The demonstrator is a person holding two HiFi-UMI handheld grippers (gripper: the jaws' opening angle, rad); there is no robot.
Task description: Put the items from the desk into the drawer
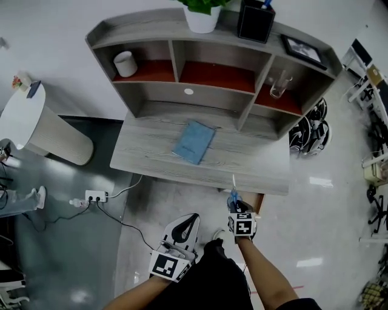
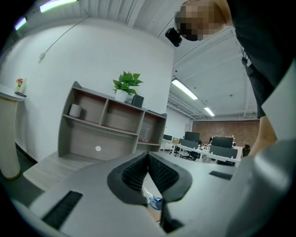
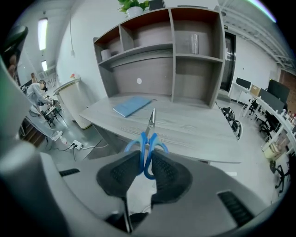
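Observation:
A blue notebook (image 1: 193, 142) (image 3: 132, 105) lies flat in the middle of the grey wooden desk (image 1: 145, 154) (image 3: 203, 127). My right gripper (image 1: 234, 203) (image 3: 147, 167) hovers just in front of the desk's front edge, pointing down and shut on the blue handles of a pair of scissors (image 1: 233, 191) (image 3: 148, 137), blades pointing toward the desk. A brown edge of the drawer (image 1: 261, 203) shows under the desktop beside it. My left gripper (image 1: 194, 218) (image 2: 148, 156) is lower left, pads meeting at the tips, holding nothing.
The hutch on the desk holds a white cup (image 1: 125, 63) and a glass (image 1: 279, 85); a potted plant (image 1: 202, 17), black box (image 1: 256, 20) and picture frame (image 1: 301, 49) stand on top. A round white stand (image 1: 33, 124) and a power strip (image 1: 96, 196) are left.

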